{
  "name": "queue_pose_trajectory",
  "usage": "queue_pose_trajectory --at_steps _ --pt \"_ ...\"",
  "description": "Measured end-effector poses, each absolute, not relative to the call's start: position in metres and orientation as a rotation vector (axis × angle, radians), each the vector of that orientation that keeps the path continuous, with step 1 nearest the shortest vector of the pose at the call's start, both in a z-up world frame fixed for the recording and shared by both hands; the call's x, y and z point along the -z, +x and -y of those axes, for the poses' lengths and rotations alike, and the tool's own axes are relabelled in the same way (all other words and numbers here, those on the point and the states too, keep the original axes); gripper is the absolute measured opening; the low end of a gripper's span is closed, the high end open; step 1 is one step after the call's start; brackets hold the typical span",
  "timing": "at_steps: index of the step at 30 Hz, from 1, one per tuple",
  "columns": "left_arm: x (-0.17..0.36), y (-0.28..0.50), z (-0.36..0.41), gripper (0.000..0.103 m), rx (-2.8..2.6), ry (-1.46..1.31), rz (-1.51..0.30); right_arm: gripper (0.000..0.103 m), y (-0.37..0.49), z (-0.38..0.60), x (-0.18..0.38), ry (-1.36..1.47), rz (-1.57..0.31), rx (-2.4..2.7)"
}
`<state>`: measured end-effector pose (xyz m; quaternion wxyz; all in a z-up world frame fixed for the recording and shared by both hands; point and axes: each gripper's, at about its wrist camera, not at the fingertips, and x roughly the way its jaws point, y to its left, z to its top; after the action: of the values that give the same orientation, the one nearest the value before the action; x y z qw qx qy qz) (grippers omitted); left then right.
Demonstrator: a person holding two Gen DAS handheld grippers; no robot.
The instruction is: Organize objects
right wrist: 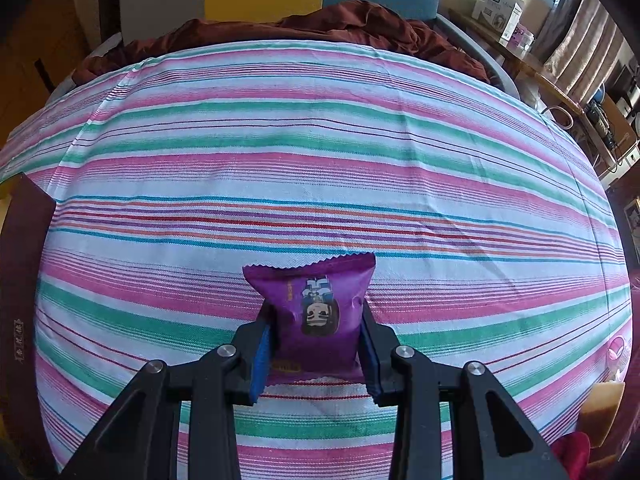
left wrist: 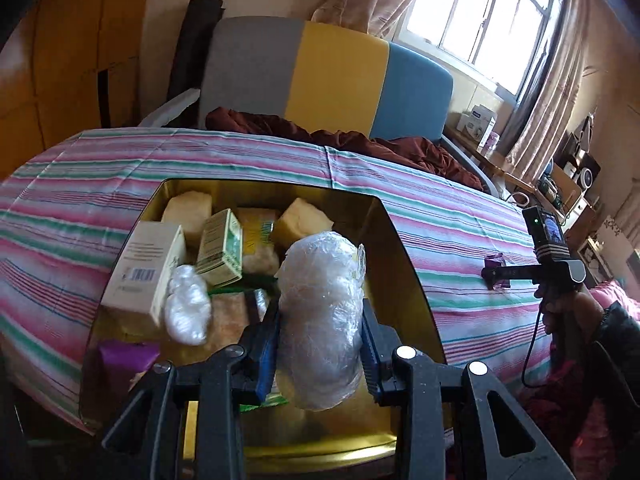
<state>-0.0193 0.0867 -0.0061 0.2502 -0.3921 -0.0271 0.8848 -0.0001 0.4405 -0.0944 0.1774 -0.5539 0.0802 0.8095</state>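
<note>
Setting: bed covered by a striped sheet in pink, green and white bands, with a rumpled maroon blanket behind it and a grey, yellow and blue headboard at the far end.
Left gripper: both blue-padded fingers press against the sides of a clear plastic-wrapped bundle, which stands roughly upright between them.
Bundle position: held over the near part of a gold-coloured tin that sits on the sheet; whether its lower end touches the tin's floor cannot be told.
Tin contents: a white carton with a barcode leaning at the left, a green and cream box tilted beside it, a small white plastic wad in front of those, pale yellow blocks toward the far wall, and a purple packet corner at the near left.
Right gripper: closed on a purple snack packet, one finger on each side edge, printed picture upside down in the right wrist view.
Packet position: low over the sheet, well to the right of the tin; contact with the cloth cannot be told.
Cross view: from the left wrist camera the right gripper appears at the right edge, over the sheet, held in a person's hand.
Background: window with curtains, cluttered shelves along the right wall.
</note>
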Motion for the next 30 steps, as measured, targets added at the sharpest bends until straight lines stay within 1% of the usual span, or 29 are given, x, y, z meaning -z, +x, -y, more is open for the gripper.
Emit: queue_pose_trajectory --at_steps 3,6,10,13,15,16,18,22,26,29,30 --pt "0.012 -0.01 -0.083 0.036 -2.385 -1.073 0.038 0.037 0.0 -0.438 0.095 -1.568 -0.217 -2.29" --pt "0.02 -0.006 -0.101 0.036 -2.334 -1.083 -0.02 0.037 0.0 -0.437 0.095 -1.568 -0.203 -2.289" --pt "0.041 -0.009 -0.125 0.037 -2.292 -1.178 -0.099 0.037 0.0 -0.434 0.094 -1.566 -0.19 -2.289" --pt "0.052 -0.01 -0.13 0.037 -2.288 -1.223 -0.124 0.037 0.0 -0.433 0.093 -1.563 -0.167 -2.287" --pt "0.054 -0.01 -0.128 0.042 -2.294 -1.227 -0.122 0.036 0.0 -0.43 0.092 -1.559 -0.143 -2.286" --pt "0.055 -0.011 -0.127 0.046 -2.299 -1.231 -0.119 0.036 0.0 -0.429 0.092 -1.556 -0.128 -2.286" --pt "0.054 -0.012 -0.122 0.049 -2.316 -1.229 -0.106 0.035 0.001 -0.425 0.092 -1.552 -0.117 -2.288" --pt "0.044 -0.009 -0.112 0.052 -2.352 -1.185 -0.098 0.035 0.0 -0.418 0.078 -1.536 -0.195 -2.347" --pt "0.029 -0.009 -0.098 0.054 -2.422 -1.145 -0.075 0.035 -0.007 -0.377 0.042 -1.474 -0.224 -2.501" --pt "0.016 -0.01 -0.086 0.058 -2.527 -1.116 -0.08 0.035 -0.021 -0.325 0.013 -1.452 -0.228 -2.665" --pt "0.011 -0.01 -0.081 0.062 -2.567 -1.101 -0.08 0.035 -0.026 -0.308 0.006 -1.451 -0.213 -2.718"
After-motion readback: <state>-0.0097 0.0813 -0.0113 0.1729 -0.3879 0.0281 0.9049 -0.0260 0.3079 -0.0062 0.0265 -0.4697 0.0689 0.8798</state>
